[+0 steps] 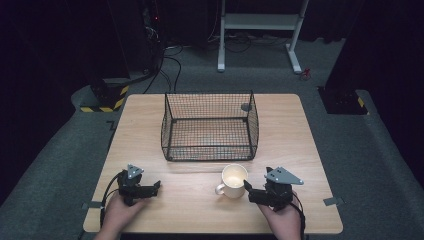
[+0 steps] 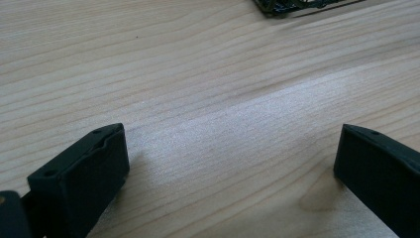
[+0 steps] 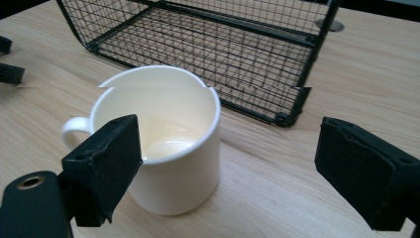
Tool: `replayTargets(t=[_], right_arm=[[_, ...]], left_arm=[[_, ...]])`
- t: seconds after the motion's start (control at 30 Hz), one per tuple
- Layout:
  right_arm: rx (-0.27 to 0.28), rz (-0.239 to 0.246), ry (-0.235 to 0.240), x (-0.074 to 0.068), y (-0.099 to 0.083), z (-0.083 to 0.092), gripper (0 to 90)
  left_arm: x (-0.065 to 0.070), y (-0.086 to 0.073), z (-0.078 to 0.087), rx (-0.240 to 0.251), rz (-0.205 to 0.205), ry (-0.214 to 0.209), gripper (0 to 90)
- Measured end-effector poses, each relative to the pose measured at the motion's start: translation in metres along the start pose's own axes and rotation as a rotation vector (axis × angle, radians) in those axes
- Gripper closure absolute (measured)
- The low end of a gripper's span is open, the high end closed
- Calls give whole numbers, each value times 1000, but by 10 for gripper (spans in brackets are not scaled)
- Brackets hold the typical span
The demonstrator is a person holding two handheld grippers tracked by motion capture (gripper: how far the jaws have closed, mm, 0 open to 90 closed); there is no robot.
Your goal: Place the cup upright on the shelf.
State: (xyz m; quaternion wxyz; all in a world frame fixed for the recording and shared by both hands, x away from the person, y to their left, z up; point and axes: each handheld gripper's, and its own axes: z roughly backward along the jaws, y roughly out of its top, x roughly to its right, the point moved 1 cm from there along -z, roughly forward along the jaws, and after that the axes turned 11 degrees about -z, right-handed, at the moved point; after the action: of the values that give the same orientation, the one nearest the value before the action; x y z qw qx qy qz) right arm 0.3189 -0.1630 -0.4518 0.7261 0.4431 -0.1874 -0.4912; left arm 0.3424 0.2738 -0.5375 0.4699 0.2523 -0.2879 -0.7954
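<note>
A white empty mug [image 1: 232, 181] stands upright on the wooden table [image 1: 300, 140], just in front of a black wire basket [image 1: 210, 125]. My right gripper [image 1: 248, 191] is open, right beside the mug, its jaws pointing at it. In the right gripper view the mug [image 3: 173, 173] sits between the spread jaws toward the left one, handle to the left; the right gripper [image 3: 228, 129] does not grip it. My left gripper [image 1: 156, 187] rests open near the front left of the table. In its own view the left gripper [image 2: 230, 139] has only bare wood between its jaws.
The basket [image 3: 208, 44] is empty and open at the top; a corner of it [image 2: 297, 5] shows in the left gripper view. A small grey disc [image 1: 245, 106] lies behind the basket. Tape marks [image 1: 332, 201] sit at the table's front corners. A white desk frame [image 1: 260, 25] stands beyond.
</note>
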Motion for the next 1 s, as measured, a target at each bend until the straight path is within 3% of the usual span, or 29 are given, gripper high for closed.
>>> replayTargets(t=[0.33,0.7,1.0], right_arm=[[-24,23,49,-21,4,-10,99],[-36,44,55,-32,14,-20,97],[-76,71,54,-40,18,-30,96]], left_arm=[[0,0,0,0,0,0,9],[0,0,0,0,0,0,9],[0,0,0,0,0,0,9]])
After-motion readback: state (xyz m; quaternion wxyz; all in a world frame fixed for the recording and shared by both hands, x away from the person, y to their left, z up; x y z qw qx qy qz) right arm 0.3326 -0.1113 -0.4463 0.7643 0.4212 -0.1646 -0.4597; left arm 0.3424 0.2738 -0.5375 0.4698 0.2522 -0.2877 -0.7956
